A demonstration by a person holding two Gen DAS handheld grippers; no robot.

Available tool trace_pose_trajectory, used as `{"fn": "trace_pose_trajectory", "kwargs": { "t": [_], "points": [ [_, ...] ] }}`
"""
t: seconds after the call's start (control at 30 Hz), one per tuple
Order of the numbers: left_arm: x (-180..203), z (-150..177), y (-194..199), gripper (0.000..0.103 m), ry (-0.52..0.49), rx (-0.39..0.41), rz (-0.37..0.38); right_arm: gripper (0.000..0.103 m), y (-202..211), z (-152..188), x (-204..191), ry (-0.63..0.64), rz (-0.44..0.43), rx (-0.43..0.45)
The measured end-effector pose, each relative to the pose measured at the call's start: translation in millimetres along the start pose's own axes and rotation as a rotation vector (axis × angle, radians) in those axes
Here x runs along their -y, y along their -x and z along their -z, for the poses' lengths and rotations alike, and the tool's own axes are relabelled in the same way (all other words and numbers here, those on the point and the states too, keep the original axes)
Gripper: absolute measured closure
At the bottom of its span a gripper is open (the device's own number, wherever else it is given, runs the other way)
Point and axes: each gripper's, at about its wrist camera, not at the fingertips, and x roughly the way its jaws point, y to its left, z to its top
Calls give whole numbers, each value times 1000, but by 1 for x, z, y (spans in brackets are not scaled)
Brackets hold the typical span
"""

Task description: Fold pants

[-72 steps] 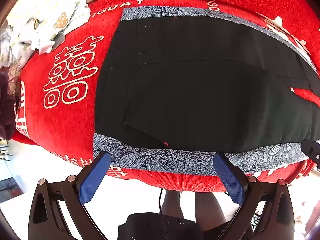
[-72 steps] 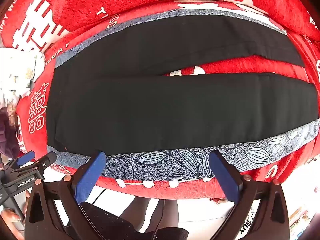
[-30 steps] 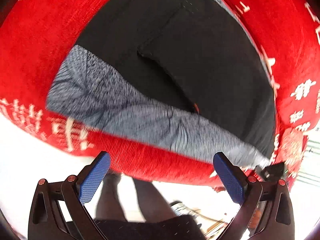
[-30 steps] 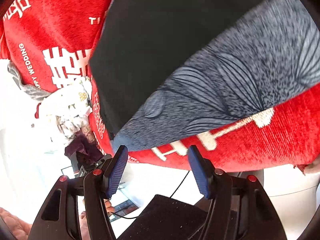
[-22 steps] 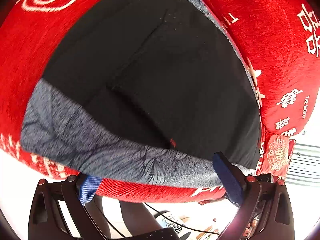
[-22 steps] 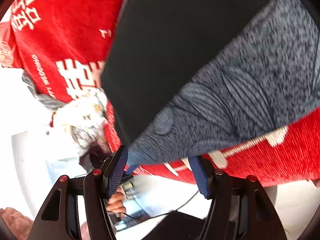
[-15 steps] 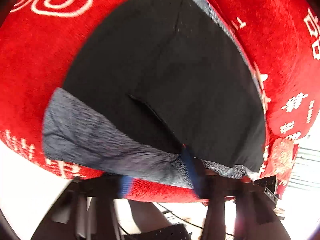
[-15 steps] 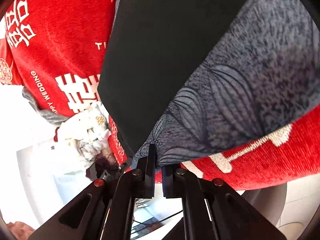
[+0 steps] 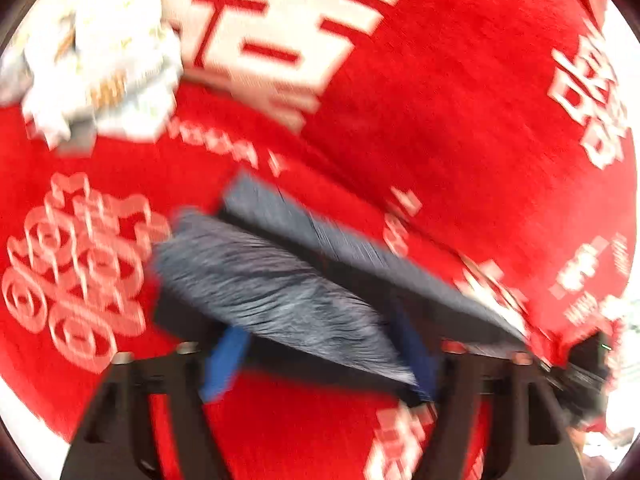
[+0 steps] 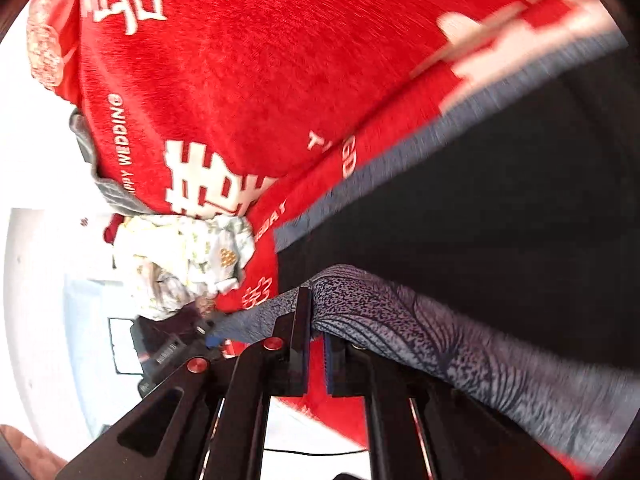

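Two grippers hold one pair of pants [image 10: 500,216]. The pants are black with a grey leafy strip along the side. They lie on a red cloth [image 10: 248,60] with big white signs and small words on it.

On the right wrist view, the near edge of the pants is lifted up off the cloth. The grey strip [image 10: 420,332] runs from the gripper off to the right. Past it, the black part lies flat, and another grey edge shows at its far side, next to the red.

On the left wrist view, everything is blurry. The pants [image 9: 280,280] look like a grey flap raised over the red cloth [image 9: 440,100], with a second grey edge just behind it.

A crumpled white cloth [image 10: 184,256] with small prints sits at the end of the red cloth, near the end of the pants. It also shows in the top left corner [image 9: 100,52] of the left view. It does not touch the pants. Nothing lies on top of the pants.

The right gripper [image 10: 316,340] has its fingers pressed together, and the grey edge is pinched between them.

The left gripper [image 9: 316,360] has blue pads [image 9: 224,356]. There is a gap between them, and the grey flap lies across it. The blur makes it hard to tell if the pads are squeezing the pants.
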Motion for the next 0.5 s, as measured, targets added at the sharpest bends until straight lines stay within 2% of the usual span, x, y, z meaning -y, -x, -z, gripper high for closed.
{"fn": "trace_pose_trajectory", "kwargs": {
  "t": [0.03, 0.13, 0.17, 0.2, 0.27, 0.3, 0.37, 0.47, 0.5],
  "points": [
    [-5, -9, -6, 28, -1, 3, -11, 96, -8, -16, 0, 10, 18, -16],
    [-6, -34, -59, 28, -19, -3, -138, 91, -39, -60, 8, 28, 77, -64],
    [-14, -32, -71, 28, -15, -18, -173, 81, -52, -72, 14, 33, 101, -78],
    [-18, -36, -91, 28, 0, -50, -226, 63, -68, -84, 21, 38, 127, -94],
    [-33, -32, -109, 28, 16, -91, -291, 45, -92, -96, 33, 30, 174, -120],
    [-36, -34, -111, 28, 27, -96, -326, 44, -105, -100, 39, 25, 207, -138],
    [-36, -36, -103, 28, 32, -91, -333, 40, -116, -107, 40, 39, 231, -144],
    [-6, -30, -85, 28, -102, -124, -323, 40, -101, -107, 23, 54, 195, -153],
    [17, -20, -77, 28, -196, -145, -306, 40, -90, -106, 21, 69, 172, -149]
  ]
}}
